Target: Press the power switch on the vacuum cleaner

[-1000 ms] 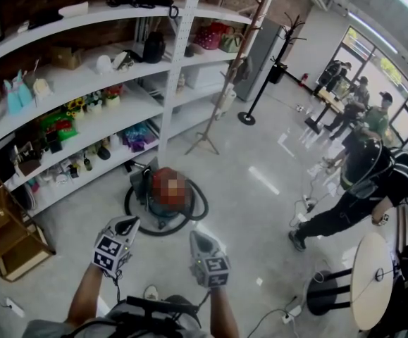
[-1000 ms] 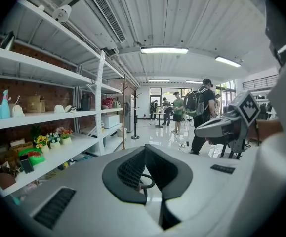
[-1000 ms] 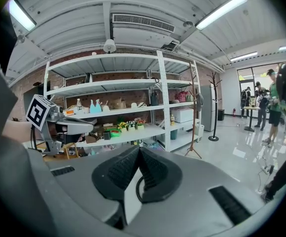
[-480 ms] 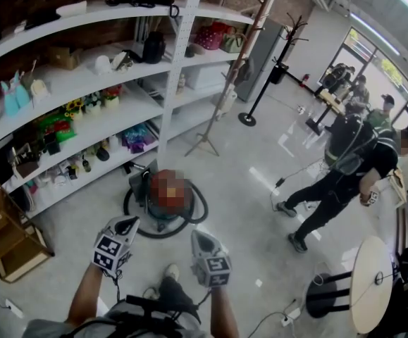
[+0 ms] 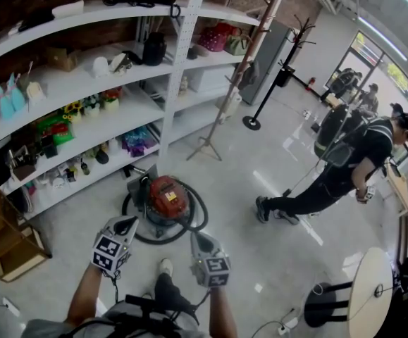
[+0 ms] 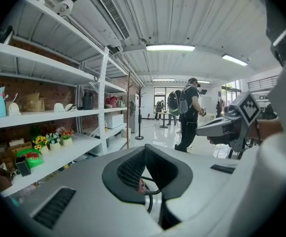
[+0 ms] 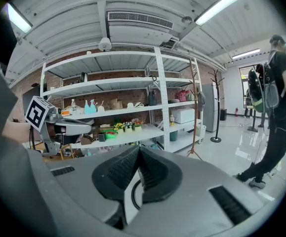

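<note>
White shelf unit (image 5: 181,55) w/ bottles, flowers, bags: ahead-left of left claw (image 5: 123,224). Wooden coat stand (image 5: 222,108) far ahead. 1 person (image 5: 337,174) in black, well right of right claw (image 5: 199,236). Round table (image 5: 369,294) nearer, right.

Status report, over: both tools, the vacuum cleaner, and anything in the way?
Left tool shut, empty; right tool shut, empty. Vacuum cleaner on floor ahead, untouched. Its black hose loops around it.

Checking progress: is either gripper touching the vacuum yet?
No; the left gripper and right gripper hover short of the vacuum.
</note>
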